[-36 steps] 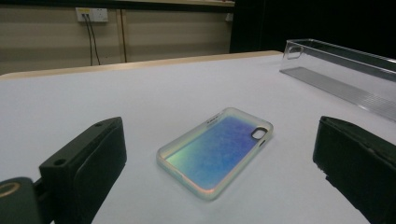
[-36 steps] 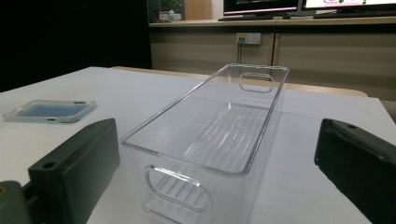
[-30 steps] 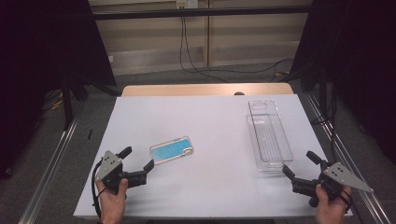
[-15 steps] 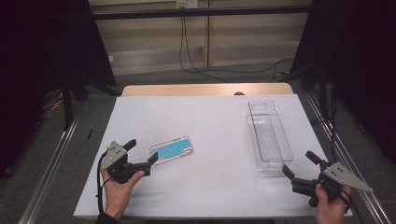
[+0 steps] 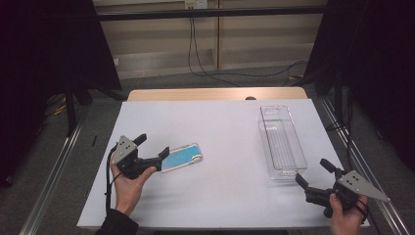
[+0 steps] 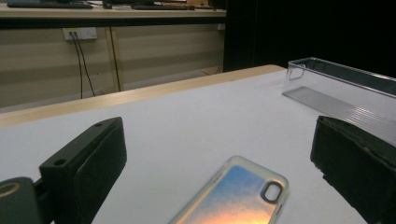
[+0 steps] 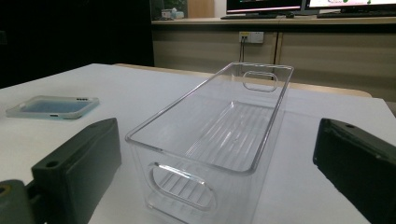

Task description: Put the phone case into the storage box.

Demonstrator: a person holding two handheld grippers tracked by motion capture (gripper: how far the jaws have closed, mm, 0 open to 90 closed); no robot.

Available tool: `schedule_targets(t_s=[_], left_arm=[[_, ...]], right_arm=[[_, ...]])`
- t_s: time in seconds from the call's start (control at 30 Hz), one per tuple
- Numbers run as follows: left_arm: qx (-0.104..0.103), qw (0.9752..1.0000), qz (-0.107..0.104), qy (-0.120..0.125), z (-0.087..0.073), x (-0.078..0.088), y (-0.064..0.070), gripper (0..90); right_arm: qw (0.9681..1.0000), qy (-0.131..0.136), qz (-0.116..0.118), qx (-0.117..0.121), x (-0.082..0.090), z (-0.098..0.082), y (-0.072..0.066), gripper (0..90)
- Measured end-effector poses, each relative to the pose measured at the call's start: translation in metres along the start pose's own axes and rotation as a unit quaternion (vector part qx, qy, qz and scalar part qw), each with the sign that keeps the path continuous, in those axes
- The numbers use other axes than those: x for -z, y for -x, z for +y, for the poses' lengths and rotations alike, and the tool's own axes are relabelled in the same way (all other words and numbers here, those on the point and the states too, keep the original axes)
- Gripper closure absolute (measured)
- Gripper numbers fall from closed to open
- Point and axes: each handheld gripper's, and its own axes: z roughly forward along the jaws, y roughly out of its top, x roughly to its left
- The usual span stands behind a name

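A phone case (image 5: 182, 157) with a blue iridescent back lies flat on the white table (image 5: 220, 122), left of centre. My left gripper (image 5: 152, 145) is open just left of the case, its right jaw close to the case's near end. In the left gripper view the phone case (image 6: 233, 193) lies low between the spread jaws of the left gripper (image 6: 219, 140), untouched. A clear plastic bin (image 5: 281, 142) stands empty at the right. My right gripper (image 5: 313, 171) is open just short of the bin's near end; the bin (image 7: 182, 186) fills the gap ahead of the right gripper (image 7: 219, 154).
The bin (image 6: 341, 88) is far off to the right in the left gripper view, and the phone case (image 7: 53, 106) far left in the right gripper view. A wooden strip (image 5: 215, 94) edges the table's back. Metal rails (image 5: 54, 176) run along both sides.
My left gripper has moved forward and to the right, up to the phone case's near end. The right gripper, the case and the bin have stayed put.
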Motion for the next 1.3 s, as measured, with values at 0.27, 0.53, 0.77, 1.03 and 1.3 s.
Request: schedule_targets(t_s=[0.27,0.53,0.77,1.03,1.3], left_arm=[[-0.002,0.9999,0.008,0.008,0.005,-0.011,-0.006,3.5],[-0.032,0.9991,0.025,0.014,0.013,-0.02,-0.011,5.9],[-0.038,0.9981,0.046,-0.014,0.009,-0.025,-0.02,15.5],[-0.03,0.9989,0.034,-0.008,0.008,-0.023,-0.022,32.8],[-0.035,0.999,0.02,-0.02,0.007,-0.024,-0.022,55.9]], right_arm=[[1.0,0.0,0.001,0.001,0.0,0.0,-0.001,0.6],[1.0,-0.002,-0.005,-0.002,-0.001,0.0,-0.001,1.1],[1.0,-0.002,-0.004,0.0,0.0,0.0,-0.001,1.0],[1.0,-0.004,-0.001,0.0,0.001,-0.001,-0.002,1.0],[1.0,-0.006,0.0,0.001,0.001,-0.001,-0.002,1.0]])
